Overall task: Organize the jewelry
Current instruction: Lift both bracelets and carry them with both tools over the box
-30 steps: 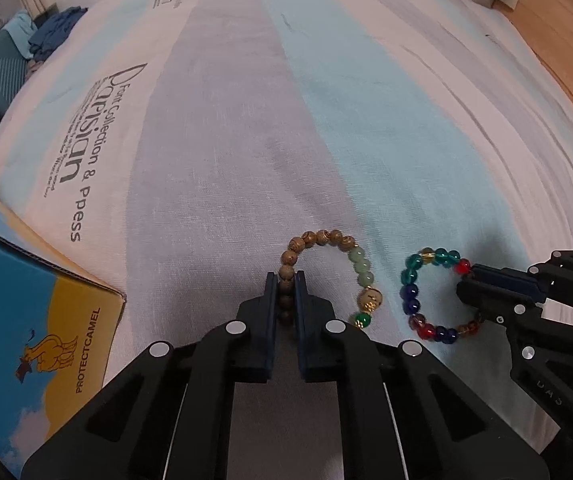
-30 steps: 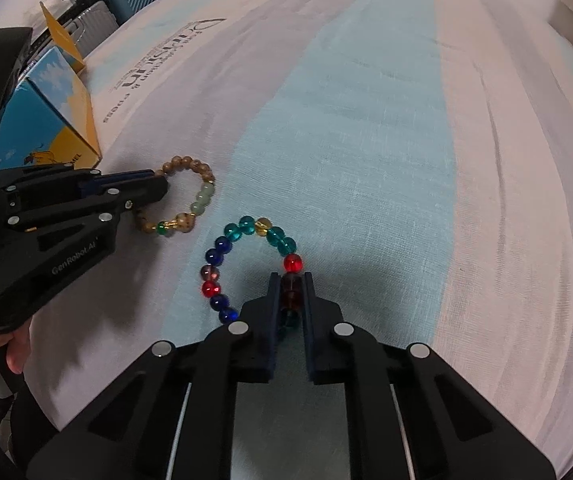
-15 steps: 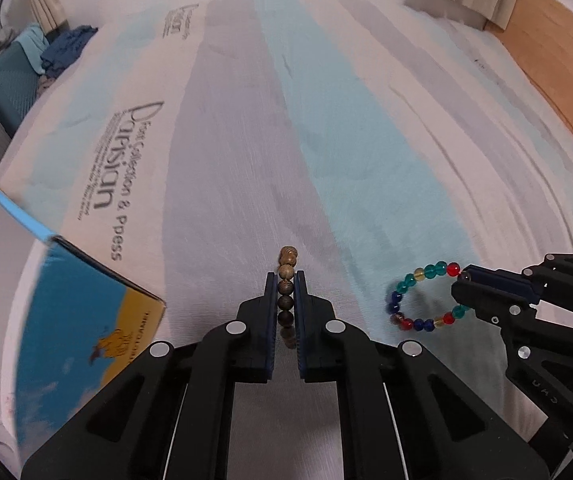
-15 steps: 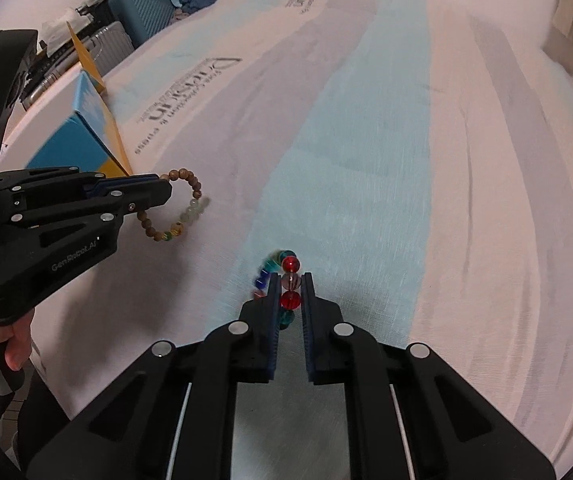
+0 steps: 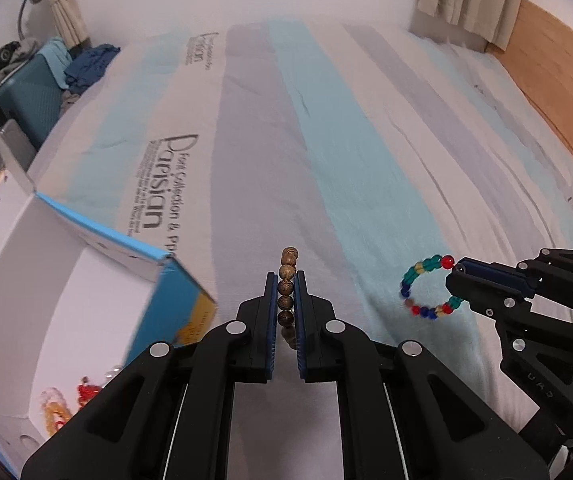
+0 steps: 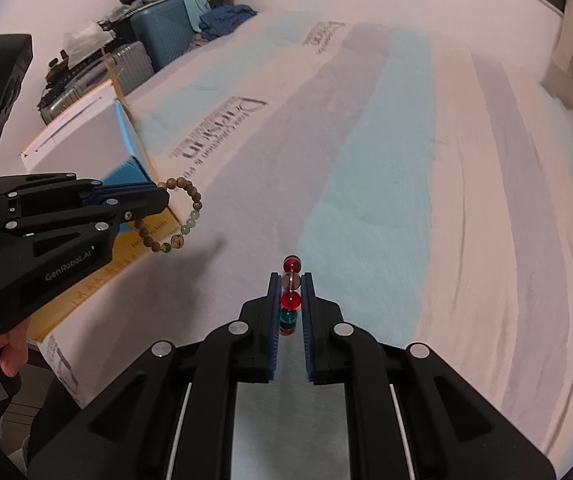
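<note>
**Both bracelets lifted clear of bed**

Striped bed bare below. Open box at left, beads inside, likely the destination. Left gripper clamps wooden bracelet; right gripper clamps coloured bracelet. Both loops dangle free, ready for carrying.

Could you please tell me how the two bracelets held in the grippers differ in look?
The wooden bracelet is mostly matte brown beads with some pale green ones; the glass bracelet is glossy red, blue, teal and amber. The left gripper holds the wooden one, the right gripper the glass one. Both hang lifted off the bedsheet.
</note>
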